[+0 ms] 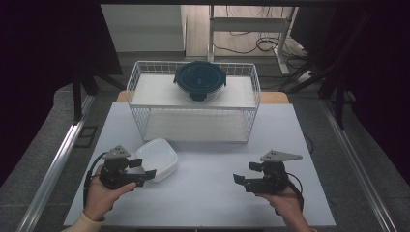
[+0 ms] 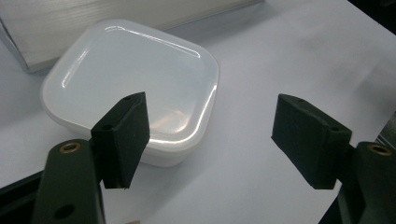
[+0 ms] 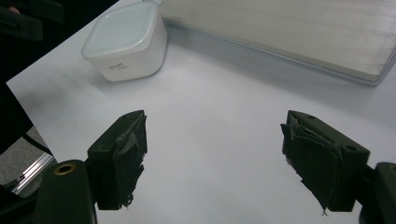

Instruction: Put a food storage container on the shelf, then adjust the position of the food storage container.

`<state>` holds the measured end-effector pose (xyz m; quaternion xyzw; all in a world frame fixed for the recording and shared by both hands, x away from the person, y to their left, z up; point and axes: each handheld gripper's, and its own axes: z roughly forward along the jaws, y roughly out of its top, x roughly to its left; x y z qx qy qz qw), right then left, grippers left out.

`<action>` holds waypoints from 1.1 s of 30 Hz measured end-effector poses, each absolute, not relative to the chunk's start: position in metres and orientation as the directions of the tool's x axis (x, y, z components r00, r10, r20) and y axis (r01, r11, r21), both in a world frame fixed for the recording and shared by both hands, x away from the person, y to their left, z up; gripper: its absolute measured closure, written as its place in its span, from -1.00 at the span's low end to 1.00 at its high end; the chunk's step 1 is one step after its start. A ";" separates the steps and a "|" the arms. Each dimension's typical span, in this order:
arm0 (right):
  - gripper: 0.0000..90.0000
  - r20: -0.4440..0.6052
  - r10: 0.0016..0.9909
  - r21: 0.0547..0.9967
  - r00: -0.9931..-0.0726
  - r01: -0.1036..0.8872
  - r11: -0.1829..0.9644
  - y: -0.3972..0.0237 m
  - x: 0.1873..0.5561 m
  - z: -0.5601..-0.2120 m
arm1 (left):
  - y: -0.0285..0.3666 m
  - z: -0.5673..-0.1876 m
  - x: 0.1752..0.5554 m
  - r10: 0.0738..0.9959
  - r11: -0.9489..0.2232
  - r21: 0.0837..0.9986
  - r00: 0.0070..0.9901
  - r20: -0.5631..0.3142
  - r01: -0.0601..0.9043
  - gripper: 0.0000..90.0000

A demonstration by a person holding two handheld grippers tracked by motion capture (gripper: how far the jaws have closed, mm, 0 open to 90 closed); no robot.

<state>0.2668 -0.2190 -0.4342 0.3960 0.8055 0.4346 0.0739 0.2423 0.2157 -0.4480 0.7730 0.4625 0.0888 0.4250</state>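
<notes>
- Risk first: left gripper (image 1: 141, 169) sits with its jaws spread wide, just beside the white square container (image 1: 157, 158) and holding nothing; judged from the left gripper view, one jaw overlaps the container's (image 2: 133, 88) near corner, the other stands over bare table. Closing from there would likely catch a rounded corner, and the box could skid or spin on the smooth white table (image 1: 208, 193).
- Lid looks glossy and the walls rounded, so a shallow pinch may slip off.
- Right gripper (image 1: 244, 172) is also released, jaws wide apart, empty, well apart from the container.
- Its pads (image 3: 126, 154) look torn and frayed; judged weaker grip if that side gets used.
- High view alone gives the wire rack (image 1: 193, 101) behind the container, with a dark round lidded bowl (image 1: 199, 79) on its upper shelf.
- Right gripper view adds faint print on the container's side wall (image 3: 122, 66); too small to read.
</notes>
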 end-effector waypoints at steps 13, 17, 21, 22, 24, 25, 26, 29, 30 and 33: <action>-0.50 0.222 0.711 0.739 -0.668 0.591 0.324 -0.219 0.275 -0.443 | 0.239 -0.454 0.240 0.824 -0.141 0.734 0.490 -0.285 0.664 -0.41; -0.50 0.213 0.710 0.734 -0.671 0.590 0.338 -0.220 0.272 -0.445 | 0.238 -0.453 0.243 0.826 -0.141 0.735 0.488 -0.282 0.663 -0.40; -0.49 0.223 0.720 0.731 -0.658 0.601 0.323 -0.225 0.273 -0.445 | 0.238 -0.455 0.250 0.832 -0.142 0.729 0.480 -0.279 0.669 -0.39; -0.48 0.227 0.719 0.731 -0.657 0.603 0.320 -0.226 0.273 -0.445 | 0.238 -0.456 0.251 0.832 -0.141 0.729 0.479 -0.279 0.669 -0.37; -0.49 0.228 0.719 0.728 -0.656 0.605 0.321 -0.228 0.274 -0.446 | 0.239 -0.456 0.253 0.835 -0.141 0.728 0.476 -0.276 0.671 -0.36; -0.49 0.229 0.719 0.727 -0.657 0.606 0.322 -0.228 0.274 -0.447 | 0.239 -0.456 0.254 0.837 -0.140 0.730 0.474 -0.274 0.669 -0.35; -0.49 0.230 0.717 0.727 -0.658 0.607 0.323 -0.228 0.274 -0.447 | 0.240 -0.456 0.255 0.837 -0.138 0.731 0.473 -0.275 0.668 -0.34; -0.49 0.232 0.717 0.726 -0.658 0.607 0.322 -0.229 0.274 -0.447 | 0.238 -0.455 0.259 0.839 -0.135 0.732 0.471 -0.274 0.667 -0.30; -0.49 0.233 0.716 0.727 -0.658 0.607 0.321 -0.229 0.274 -0.447 | 0.238 -0.455 0.260 0.839 -0.141 0.733 0.473 -0.268 0.666 -0.28; -0.48 0.232 0.717 0.730 -0.657 0.605 0.318 -0.230 0.273 -0.446 | 0.237 -0.453 0.270 0.840 -0.154 0.734 0.479 -0.254 0.661 -0.24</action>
